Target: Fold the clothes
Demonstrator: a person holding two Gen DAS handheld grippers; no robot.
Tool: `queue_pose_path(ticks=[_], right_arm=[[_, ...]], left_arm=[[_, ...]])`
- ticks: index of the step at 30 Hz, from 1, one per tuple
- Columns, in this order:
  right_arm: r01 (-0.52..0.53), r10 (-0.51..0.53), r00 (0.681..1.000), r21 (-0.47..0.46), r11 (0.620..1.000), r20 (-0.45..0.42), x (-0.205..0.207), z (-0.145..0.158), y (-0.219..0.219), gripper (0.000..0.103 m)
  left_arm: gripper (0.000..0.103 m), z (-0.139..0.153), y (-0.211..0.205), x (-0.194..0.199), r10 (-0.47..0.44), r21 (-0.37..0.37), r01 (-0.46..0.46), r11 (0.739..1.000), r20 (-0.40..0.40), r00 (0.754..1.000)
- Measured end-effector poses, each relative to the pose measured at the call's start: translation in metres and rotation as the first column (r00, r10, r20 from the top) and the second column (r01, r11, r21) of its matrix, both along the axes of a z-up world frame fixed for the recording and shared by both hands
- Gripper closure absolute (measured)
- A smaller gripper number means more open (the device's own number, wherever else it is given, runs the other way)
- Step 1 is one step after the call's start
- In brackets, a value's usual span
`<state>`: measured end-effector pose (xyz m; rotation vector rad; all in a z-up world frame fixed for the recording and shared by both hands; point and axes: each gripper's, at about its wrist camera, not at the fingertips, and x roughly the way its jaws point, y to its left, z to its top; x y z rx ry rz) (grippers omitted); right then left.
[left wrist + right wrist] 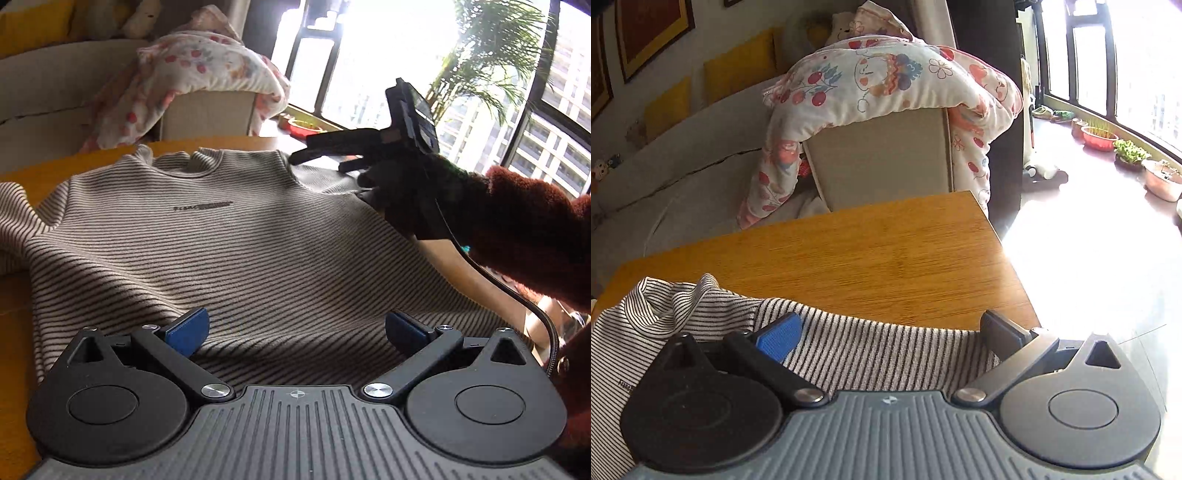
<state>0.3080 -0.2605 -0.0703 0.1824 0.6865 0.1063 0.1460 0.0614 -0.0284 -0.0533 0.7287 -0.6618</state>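
Left wrist view: your striped sweater [207, 251] looks soft and limp; both claws gape empty, so pinch its shoulder seam.

sweater [221, 240] flat on table [886, 251], sofa [879, 166] behind, blanket [886, 77] over its arm

The striped ribbed knit sweater [207, 251] lies soft and matt on the smooth, faintly glossy honey-coloured wooden table [871, 251] (grain showing).
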Motion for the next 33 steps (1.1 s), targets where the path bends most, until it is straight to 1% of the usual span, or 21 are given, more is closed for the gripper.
queue_pose_path(ticks=[2,4,6,9,12,14,16,18,19,20,21,22,23,24,25,26,27,29,30,32,33], right_arm=[[-0.019,0.019,1.000,0.016,1.000,0.002,-0.002,0.000,-0.004,0.000],[-0.021,0.021,1.000,0.002,1.000,0.001,-0.003,0.000,-0.002,0.000],[-0.023,0.023,1.000,-0.012,1.000,-0.001,-0.003,0.000,0.000,0.000],[-0.026,0.026,1.000,-0.033,0.999,-0.004,-0.004,-0.001,0.003,0.000],[-0.029,0.028,1.000,-0.054,0.998,-0.007,-0.005,-0.001,0.007,0.000],[-0.031,0.030,1.000,-0.068,0.997,-0.009,-0.006,-0.001,0.009,0.000],[-0.033,0.032,0.999,-0.082,0.996,-0.011,-0.007,-0.001,0.011,0.000],[-0.033,0.032,0.999,-0.089,0.995,-0.011,-0.007,-0.001,0.012,0.000],[-0.032,0.031,0.999,-0.090,0.995,-0.011,-0.007,-0.001,0.012,0.000],[-0.031,0.031,0.999,-0.091,0.995,-0.010,-0.007,-0.002,0.012,0.000],[-0.031,0.030,1.000,-0.091,0.995,-0.010,-0.007,-0.002,0.012,0.000],[-0.030,0.029,1.000,-0.092,0.995,-0.009,-0.007,-0.002,0.012,0.000],[-0.029,0.029,1.000,-0.093,0.995,-0.009,-0.007,-0.002,0.012,0.000],[-0.028,0.028,1.000,-0.089,0.996,-0.007,-0.007,-0.002,0.012,0.000],[-0.027,0.027,1.000,-0.086,0.996,-0.005,-0.007,-0.002,0.012,0.000],[-0.026,0.026,1.000,-0.082,0.996,-0.004,-0.007,-0.002,0.011,0.000],[-0.026,0.026,1.000,-0.078,0.997,-0.003,-0.007,-0.002,0.010,0.000],[-0.027,0.027,1.000,-0.075,0.997,-0.003,-0.007,-0.002,0.010,0.000],[-0.027,0.027,1.000,-0.075,0.997,-0.004,-0.007,-0.002,0.010,0.000],[-0.027,0.026,1.000,-0.082,0.996,-0.009,-0.006,-0.002,0.011,0.000],[-0.027,0.026,1.000,-0.086,0.996,-0.012,-0.006,-0.002,0.011,0.000]], left_arm=[[0.000,0.006,0.024,0.010,0.120,-0.059,-0.122,0.991,-0.040,0.992],[0.000,0.011,0.055,0.023,0.256,-0.129,-0.266,0.955,-0.092,0.962],[0.000,0.016,0.086,0.036,0.383,-0.191,-0.407,0.893,-0.153,0.911],[0.005,0.011,0.132,0.061,0.545,-0.255,-0.601,0.757,-0.260,0.797],[0.019,0.006,0.160,0.082,0.607,-0.280,-0.700,0.657,-0.353,0.712],[0.019,0.003,0.169,0.098,0.592,-0.311,-0.727,0.612,-0.430,0.682],[0.019,-0.002,0.176,0.116,0.586,-0.328,-0.772,0.545,-0.510,0.630],[0.019,-0.008,0.182,0.133,0.577,-0.318,-0.828,0.462,-0.601,0.553],[0.019,-0.012,0.184,0.142,0.569,-0.302,-0.857,0.417,-0.648,0.505],[0.021,-0.015,0.185,0.148,0.572,-0.285,-0.877,0.386,-0.673,0.470],[0.032,-0.017,0.186,0.155,0.575,-0.267,-0.895,0.357,-0.693,0.436],[0.041,-0.017,0.185,0.160,0.598,-0.250,-0.903,0.351,-0.682,0.421],[0.054,-0.017,0.185,0.165,0.619,-0.234,-0.909,0.345,-0.671,0.408],[0.065,-0.018,0.185,0.167,0.629,-0.234,-0.907,0.349,-0.659,0.412],[0.069,-0.020,0.185,0.168,0.634,-0.246,-0.901,0.359,-0.644,0.428],[0.079,-0.020,0.183,0.168,0.639,-0.259,-0.889,0.378,-0.621,0.453],[0.085,-0.018,0.182,0.167,0.646,-0.270,-0.876,0.400,-0.594,0.479],[0.091,-0.007,0.178,0.164,0.658,-0.294,-0.839,0.459,-0.522,0.543],[0.092,0.004,0.174,0.162,0.658,-0.309,-0.807,0.504,-0.467,0.590],[0.093,0.040,0.156,0.152,0.638,-0.311,-0.703,0.640,-0.294,0.711],[0.093,0.062,0.133,0.138,0.590,-0.263,-0.609,0.748,-0.157,0.792]])
